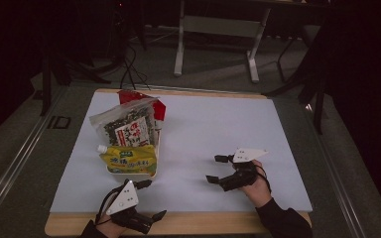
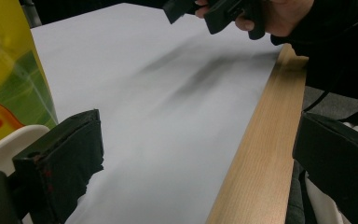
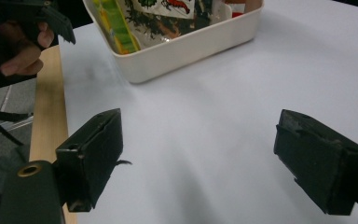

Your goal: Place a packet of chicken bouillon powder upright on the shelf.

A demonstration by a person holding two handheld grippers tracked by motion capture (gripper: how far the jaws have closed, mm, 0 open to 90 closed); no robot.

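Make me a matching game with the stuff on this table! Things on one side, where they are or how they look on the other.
Things:
1. yellow pouch
2. seaweed bag
3. right gripper
4. left gripper

Descriptions:
A. open, at the table's near wooden edge
B. front of the bin, white cap at its left
C. open, over the bare white sheet
D. clear bag standing behind the pouch, dark contents

Pairs: 1-B, 2-D, 3-C, 4-A

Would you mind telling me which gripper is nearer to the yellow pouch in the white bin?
Left. The left gripper sits just below the yellow pouch, at the table's near edge; the right gripper is farther off to its right.
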